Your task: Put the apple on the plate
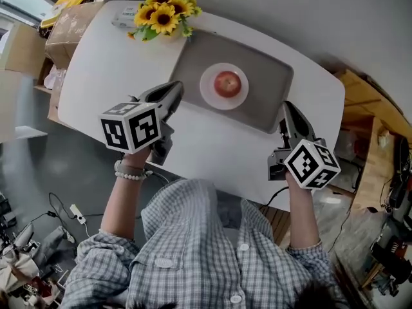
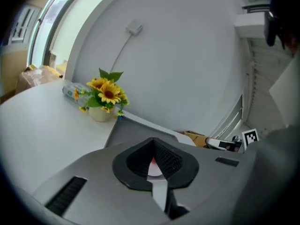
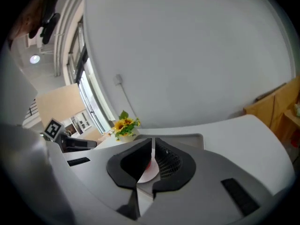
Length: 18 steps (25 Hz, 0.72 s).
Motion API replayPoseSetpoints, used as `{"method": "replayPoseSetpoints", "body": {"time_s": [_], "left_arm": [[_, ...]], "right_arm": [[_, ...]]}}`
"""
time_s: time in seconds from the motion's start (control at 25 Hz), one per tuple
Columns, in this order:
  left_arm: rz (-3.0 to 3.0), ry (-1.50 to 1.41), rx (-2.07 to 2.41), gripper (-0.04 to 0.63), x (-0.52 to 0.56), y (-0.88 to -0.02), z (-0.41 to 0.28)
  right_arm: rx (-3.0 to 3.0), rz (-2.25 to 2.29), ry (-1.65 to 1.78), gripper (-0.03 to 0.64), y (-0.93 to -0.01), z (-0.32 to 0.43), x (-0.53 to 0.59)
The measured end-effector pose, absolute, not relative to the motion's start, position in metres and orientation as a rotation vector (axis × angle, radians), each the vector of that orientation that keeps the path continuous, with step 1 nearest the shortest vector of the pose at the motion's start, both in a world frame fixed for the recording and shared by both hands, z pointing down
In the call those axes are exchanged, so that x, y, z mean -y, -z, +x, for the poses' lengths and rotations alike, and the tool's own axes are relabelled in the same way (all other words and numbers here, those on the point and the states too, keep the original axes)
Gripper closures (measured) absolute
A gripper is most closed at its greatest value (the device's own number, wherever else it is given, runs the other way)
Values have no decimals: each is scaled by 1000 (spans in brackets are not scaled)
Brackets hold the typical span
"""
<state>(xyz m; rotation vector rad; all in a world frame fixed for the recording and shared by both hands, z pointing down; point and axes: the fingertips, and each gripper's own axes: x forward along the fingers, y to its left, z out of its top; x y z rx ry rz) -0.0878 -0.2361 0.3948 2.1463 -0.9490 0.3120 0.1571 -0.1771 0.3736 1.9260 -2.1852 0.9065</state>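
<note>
A red apple [image 1: 227, 83] rests on a small white plate [image 1: 208, 97] that stands on a grey tray [image 1: 270, 76] on the white table [image 1: 109, 69]. My left gripper [image 1: 174, 90] hovers just left of the tray's near corner, jaws shut and empty. My right gripper [image 1: 287, 108] sits at the tray's near right edge, also shut with nothing in it. In the left gripper view a sliver of the plate [image 2: 153, 170] shows between the closed pads [image 2: 168, 159]. The right gripper view shows the plate [image 3: 149, 173] in the same way.
A vase of sunflowers [image 1: 163, 15] stands behind the tray's far left corner, with a plastic bottle [image 1: 122, 18] lying beside it. Cardboard boxes [image 1: 69, 26] are off the table's left end. Wooden furniture [image 1: 367, 105] stands to the right.
</note>
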Motion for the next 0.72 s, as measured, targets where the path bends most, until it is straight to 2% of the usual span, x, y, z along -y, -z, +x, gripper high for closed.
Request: {"method": "replayPoseSetpoints", "body": {"time_s": [0.36, 0.72], "left_arm": [[2430, -208, 1103, 586, 191, -298, -75], [2577, -173, 1161, 586, 158, -256, -66]], "right_arm": [[2415, 1782, -375, 581, -283, 134, 150], [2380, 1811, 14, 583, -229, 136, 135]]}}
